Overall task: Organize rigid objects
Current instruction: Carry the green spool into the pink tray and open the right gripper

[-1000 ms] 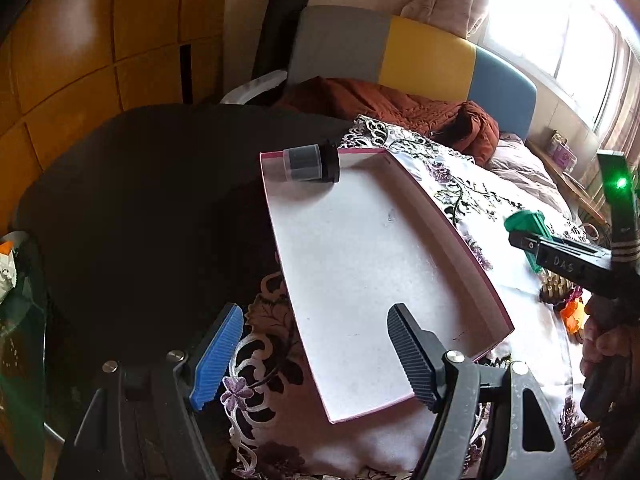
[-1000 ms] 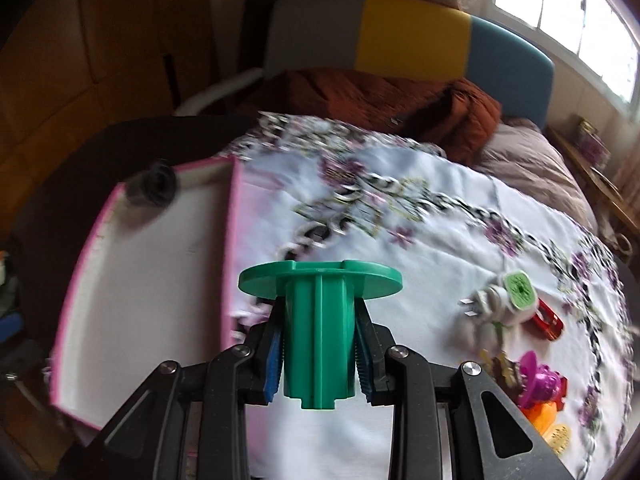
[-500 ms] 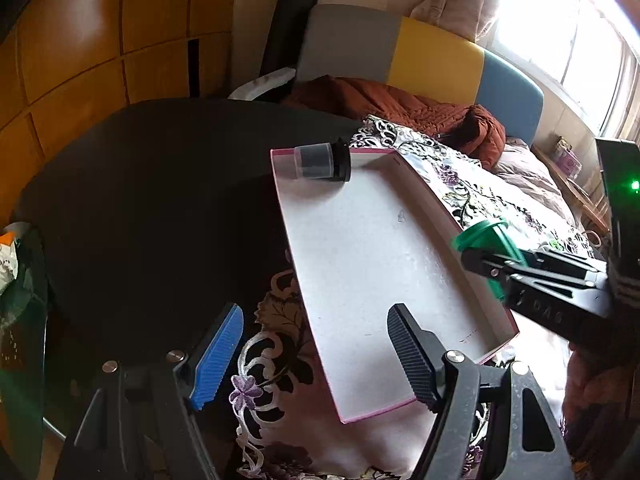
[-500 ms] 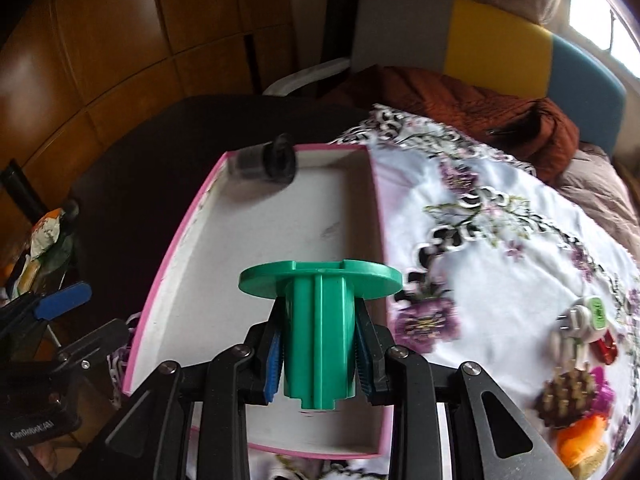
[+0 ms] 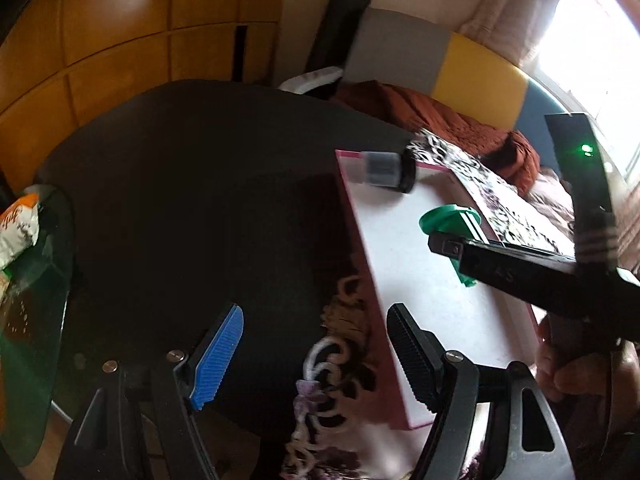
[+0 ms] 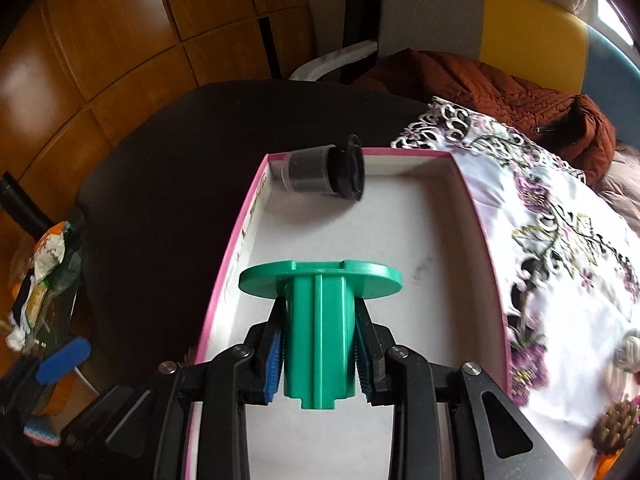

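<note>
Glossy green plastic spool (image 6: 320, 320), matt white cardboard box (image 6: 420, 248), embroidered lace cloth (image 6: 560, 240), polished wood panelling (image 6: 100, 40)

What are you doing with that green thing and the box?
A person is tidying hard objects into a pink-edged box. The right gripper is shut on a green plastic spool and holds it over the box's white floor, not yet set down. A small grey jar with a black lid already lies on its side in the far corner. The left gripper is open and empty beside the box. A pine cone waits on the flowered cloth.
</note>
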`<state>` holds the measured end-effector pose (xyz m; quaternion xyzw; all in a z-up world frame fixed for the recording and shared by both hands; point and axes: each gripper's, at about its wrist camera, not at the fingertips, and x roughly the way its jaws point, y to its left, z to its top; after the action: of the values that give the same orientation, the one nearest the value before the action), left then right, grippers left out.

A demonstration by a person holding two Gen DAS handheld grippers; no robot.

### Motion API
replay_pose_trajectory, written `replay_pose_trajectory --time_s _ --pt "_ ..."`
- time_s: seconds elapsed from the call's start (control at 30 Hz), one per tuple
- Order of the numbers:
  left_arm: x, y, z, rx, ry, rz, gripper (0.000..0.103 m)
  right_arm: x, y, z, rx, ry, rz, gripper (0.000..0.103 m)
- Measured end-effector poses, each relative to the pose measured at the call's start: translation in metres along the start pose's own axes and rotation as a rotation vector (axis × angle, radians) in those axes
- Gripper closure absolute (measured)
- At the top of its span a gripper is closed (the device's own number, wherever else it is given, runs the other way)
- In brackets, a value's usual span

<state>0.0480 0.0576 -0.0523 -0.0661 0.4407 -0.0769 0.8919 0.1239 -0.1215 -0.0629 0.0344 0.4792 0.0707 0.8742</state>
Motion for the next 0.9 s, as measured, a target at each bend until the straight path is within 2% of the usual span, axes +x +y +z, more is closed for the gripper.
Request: replay_pose_trajectory --time_s 0.17,0.33,0.6,0.77,0.9 --pt "0.005 0.013 0.0 -0.03 0.012 0.004 0.028 0.024 0.014 0.017 0.001 0.021 -0.028 0.072" --pt "0.009 0.014 -0.002 -0.025 0.028 0.0 0.028 0.048 0.026 0.018 -0.019 0.069 -0.036 0.072" --pt "0.013 0.013 -0.003 -0.026 0.035 0.022 0.028 0.043 0.033 0.009 -0.062 0.04 -0.054 0.071" --pt "0.008 0.01 -0.003 -0.022 0.022 0.026 0.028 0.02 0.038 0.001 -0.078 -0.019 -0.07 0.052" --pt "0.003 0.007 -0.002 -0.021 0.009 0.029 0.028 -0.005 0.037 -0.002 -0.085 -0.085 -0.099 0.047"
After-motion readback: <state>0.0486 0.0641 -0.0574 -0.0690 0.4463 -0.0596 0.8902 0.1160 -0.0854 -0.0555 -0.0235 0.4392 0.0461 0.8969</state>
